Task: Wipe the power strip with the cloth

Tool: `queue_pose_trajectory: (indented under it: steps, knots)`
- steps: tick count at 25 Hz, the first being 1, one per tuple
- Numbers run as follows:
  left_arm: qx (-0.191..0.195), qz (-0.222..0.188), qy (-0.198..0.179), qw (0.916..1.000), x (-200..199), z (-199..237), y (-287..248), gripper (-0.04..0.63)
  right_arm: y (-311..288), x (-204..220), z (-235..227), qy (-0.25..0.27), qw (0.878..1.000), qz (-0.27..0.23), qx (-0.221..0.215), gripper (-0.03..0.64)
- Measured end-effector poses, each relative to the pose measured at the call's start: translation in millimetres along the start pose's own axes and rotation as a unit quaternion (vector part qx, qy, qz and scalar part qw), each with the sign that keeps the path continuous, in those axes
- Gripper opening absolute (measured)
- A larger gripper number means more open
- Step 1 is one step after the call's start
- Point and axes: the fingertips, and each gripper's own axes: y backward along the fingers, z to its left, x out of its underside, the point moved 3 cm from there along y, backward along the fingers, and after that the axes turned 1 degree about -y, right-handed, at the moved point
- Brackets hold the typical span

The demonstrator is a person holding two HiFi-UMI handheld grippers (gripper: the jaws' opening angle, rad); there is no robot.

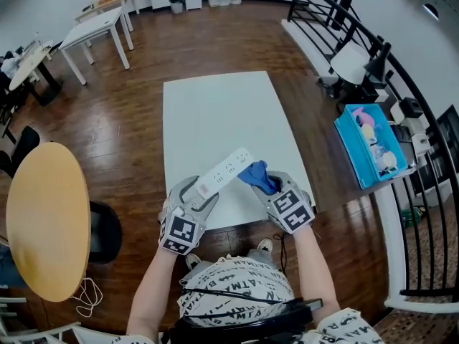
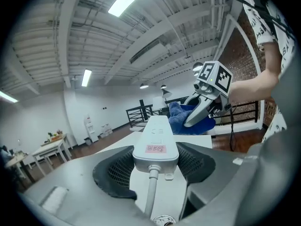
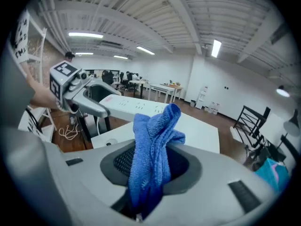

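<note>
**Held power strip point(image 1: 224, 169) and cloth point(image 1: 257, 175) over the white table point(image 1: 215, 106)**

Gripped the power strip at its cord end with the left gripper point(image 1: 201, 192), both jaws pressed on its sides. Held it up over the near edge of the table, with the far end pointing away. Saw a pink label point(image 2: 156, 149) on it beside the cord point(image 2: 151, 192). Pinched the blue cloth tight in the right gripper point(image 1: 267, 189), jaws squeezed on the bunched cloth. Held the cloth over that near edge too, just beside the strip's far end. Could not tell about touching.
</note>
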Motion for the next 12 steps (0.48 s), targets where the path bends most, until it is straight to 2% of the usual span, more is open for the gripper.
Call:
queue_pose_trajectory:
  steps: [4, 12]
  knots:
    - [-0.007, 0.001, -0.003, 1.0, 3, 1, -2, 0.282, -3, -8, 14, 0.004, 1.0, 0.004, -0.012, 0.137]
    - [-0.022, -0.004, 0.019, 0.9996, 3, 4, -8, 0.282, -11, -26, 57, 0.025, 0.998, 0.004, -0.056, 0.137]
